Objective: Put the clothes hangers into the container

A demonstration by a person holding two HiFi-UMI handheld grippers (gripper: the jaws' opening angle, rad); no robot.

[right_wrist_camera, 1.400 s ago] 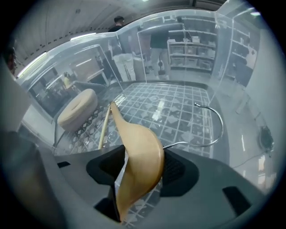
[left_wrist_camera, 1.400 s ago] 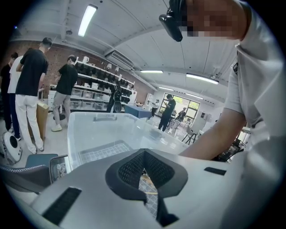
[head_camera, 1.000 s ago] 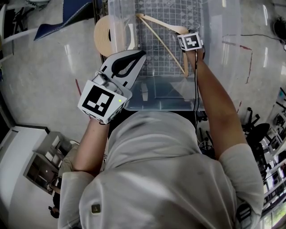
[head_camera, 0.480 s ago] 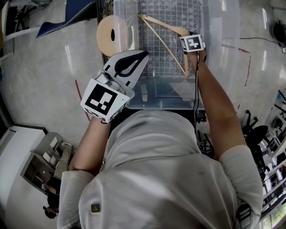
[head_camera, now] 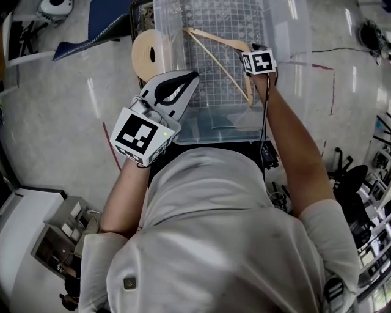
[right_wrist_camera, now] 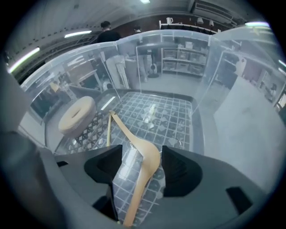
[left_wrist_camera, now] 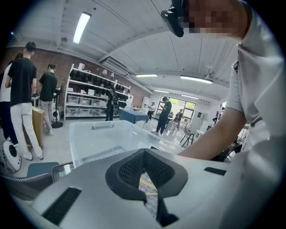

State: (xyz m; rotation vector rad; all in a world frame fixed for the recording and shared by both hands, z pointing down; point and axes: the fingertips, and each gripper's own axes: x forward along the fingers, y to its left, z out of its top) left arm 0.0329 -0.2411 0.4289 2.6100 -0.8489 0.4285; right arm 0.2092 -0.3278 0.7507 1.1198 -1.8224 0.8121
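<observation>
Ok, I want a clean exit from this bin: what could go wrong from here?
The right tongs have just been opening; the pale wooden clothes hanger shows between their pads, unpressed. Lifting crookedly could snag and drag it. It also lies diagonally across the floor of the clear plastic container, so it may crowd later hangers.

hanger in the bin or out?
In. The hanger lies on the container floor inside its clear walls; right tongs have just been opening, pads off it.

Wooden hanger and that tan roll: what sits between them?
The container's clear side wall. The hanger lies inside it and the roll outside, as the head view and the right hand-held gripper view show.
</observation>
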